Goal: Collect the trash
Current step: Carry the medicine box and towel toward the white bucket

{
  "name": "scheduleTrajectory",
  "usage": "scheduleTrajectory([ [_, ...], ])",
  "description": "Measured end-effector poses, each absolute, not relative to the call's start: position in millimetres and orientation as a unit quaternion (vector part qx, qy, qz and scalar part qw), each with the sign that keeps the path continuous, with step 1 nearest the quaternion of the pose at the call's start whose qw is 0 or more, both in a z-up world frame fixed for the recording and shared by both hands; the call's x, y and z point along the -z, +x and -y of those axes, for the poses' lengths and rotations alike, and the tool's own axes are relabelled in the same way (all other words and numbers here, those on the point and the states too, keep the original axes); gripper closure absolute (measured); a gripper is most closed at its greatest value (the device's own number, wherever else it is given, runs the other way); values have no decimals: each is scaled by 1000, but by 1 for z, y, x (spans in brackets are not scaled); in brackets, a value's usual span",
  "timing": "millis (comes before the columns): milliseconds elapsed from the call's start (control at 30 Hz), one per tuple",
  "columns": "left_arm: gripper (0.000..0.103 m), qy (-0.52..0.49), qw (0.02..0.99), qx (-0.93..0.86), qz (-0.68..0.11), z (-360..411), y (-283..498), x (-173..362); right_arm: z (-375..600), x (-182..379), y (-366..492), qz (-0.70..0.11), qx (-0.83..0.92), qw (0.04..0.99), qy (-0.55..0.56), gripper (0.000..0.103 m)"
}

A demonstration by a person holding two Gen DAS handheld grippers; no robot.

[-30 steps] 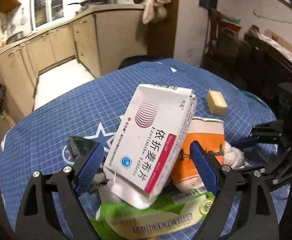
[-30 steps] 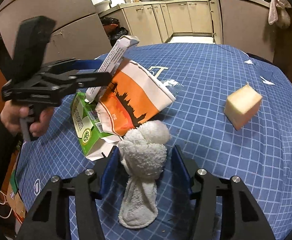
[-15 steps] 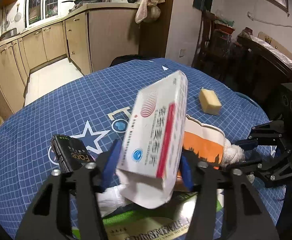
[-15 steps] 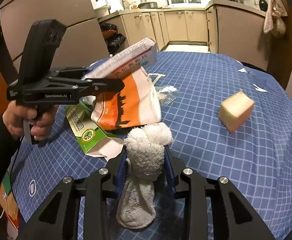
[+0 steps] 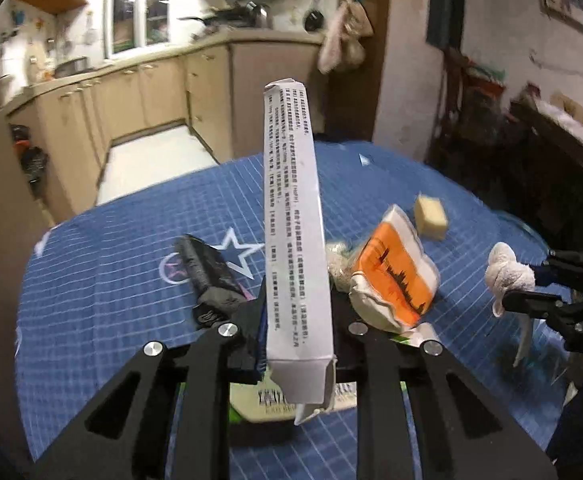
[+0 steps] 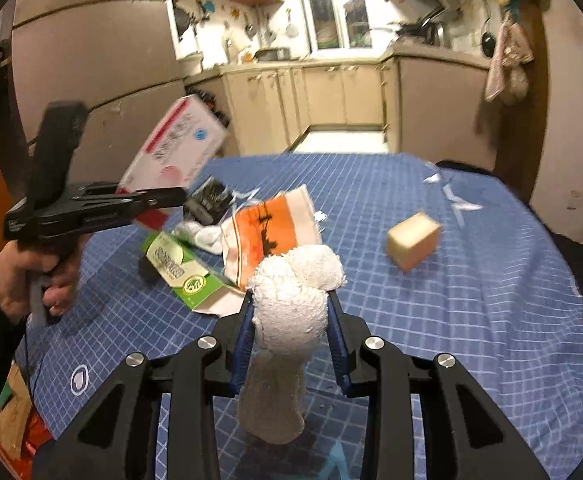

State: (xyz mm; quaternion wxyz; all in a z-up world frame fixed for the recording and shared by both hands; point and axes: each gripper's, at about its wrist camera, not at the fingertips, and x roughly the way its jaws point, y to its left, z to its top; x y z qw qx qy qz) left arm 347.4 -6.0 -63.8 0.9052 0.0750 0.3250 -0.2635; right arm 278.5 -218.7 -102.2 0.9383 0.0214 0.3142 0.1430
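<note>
Here, left gripper [image 5: 297, 336] fingers clamping medicine box [image 5: 293, 220], right gripper [image 6: 289, 336] fingers pinching white sock [image 6: 291, 304], background blurred.

Counting loose items around the blue checked tablecloth [image 6: 471, 320]

Showing one tall white printed medicine box [image 5: 295, 240], one white rolled cloth [image 6: 291, 300], one orange-and-white paper bag [image 6: 271, 228], one green-and-white flattened carton [image 6: 183, 268], one small black packet [image 5: 207, 276], one pale yellow sponge block [image 6: 413, 240], plus two black two-finger grippers [image 5: 297, 344] [image 6: 289, 344].
</note>
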Motion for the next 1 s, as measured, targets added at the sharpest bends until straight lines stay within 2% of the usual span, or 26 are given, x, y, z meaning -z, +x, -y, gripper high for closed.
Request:
scheduleTrajectory([
  [367, 85, 54, 945, 204, -249, 14, 258, 33, 233, 62, 214, -234, -25, 972, -9, 69],
  [1000, 85, 57, 918, 337, -203, 157, 140, 25, 338, 31, 62, -204, 171, 964, 16, 69],
])
